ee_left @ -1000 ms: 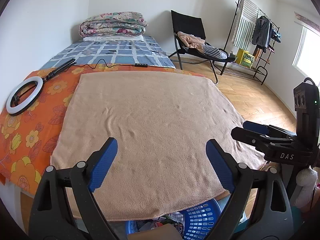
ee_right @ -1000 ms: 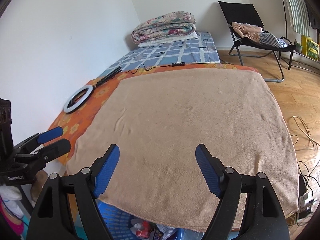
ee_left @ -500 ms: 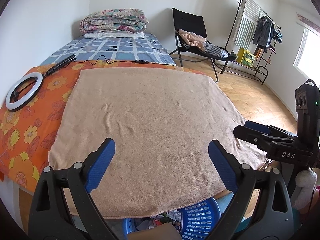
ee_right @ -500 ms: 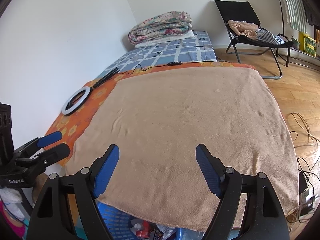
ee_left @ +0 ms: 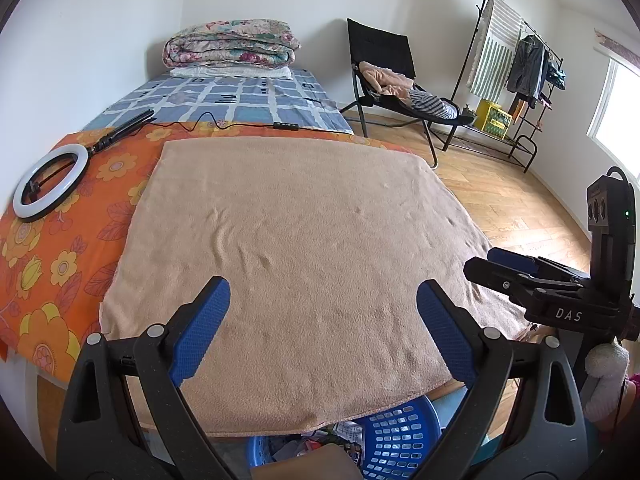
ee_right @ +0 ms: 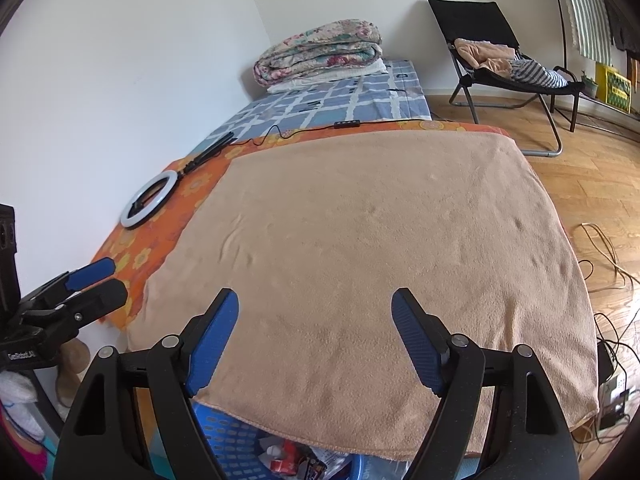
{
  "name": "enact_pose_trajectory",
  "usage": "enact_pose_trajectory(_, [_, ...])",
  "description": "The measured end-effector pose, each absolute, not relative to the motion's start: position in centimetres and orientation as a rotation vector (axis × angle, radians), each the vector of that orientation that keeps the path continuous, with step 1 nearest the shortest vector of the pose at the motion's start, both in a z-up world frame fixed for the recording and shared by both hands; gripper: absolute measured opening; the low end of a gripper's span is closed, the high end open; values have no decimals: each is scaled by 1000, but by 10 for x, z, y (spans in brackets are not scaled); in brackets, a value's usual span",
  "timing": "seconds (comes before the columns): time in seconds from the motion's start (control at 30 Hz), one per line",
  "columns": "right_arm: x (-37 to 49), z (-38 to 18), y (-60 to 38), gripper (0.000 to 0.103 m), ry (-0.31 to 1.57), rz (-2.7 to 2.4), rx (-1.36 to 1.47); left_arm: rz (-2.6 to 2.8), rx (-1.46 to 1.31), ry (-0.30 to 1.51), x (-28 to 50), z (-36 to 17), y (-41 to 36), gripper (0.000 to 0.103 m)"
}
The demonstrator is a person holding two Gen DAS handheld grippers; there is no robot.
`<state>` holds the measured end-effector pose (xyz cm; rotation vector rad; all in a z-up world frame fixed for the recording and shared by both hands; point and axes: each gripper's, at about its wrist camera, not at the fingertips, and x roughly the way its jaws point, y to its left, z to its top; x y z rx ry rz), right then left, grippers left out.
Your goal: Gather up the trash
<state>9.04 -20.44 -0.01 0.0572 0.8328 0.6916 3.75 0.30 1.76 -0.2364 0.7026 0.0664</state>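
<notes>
- Both grippers have edged up and back over the last second; more of the blue basket shows under the worktop's near edge.
- Left gripper: fingers spread, nothing held.
- Right gripper: fingers spread, nothing held.
- Tan blanket bare; no trash visible on it.
- Trash lies in the basket.
- Judgement: collecting looks finished or nearly so.
- Ring light at far left corner, not trash.

A tan blanket covers most of an orange flowered sheet. A white ring light lies on the sheet near the wall. Beyond, a folded floral quilt sits on a blue checked bedspread, beside a black folding chair.
</notes>
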Motion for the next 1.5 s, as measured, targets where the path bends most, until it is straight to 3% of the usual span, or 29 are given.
enact_pose_trajectory(1.5, [90, -3, -203, 79, 835, 691, 51, 65, -235, 705, 37, 18, 3, 97])
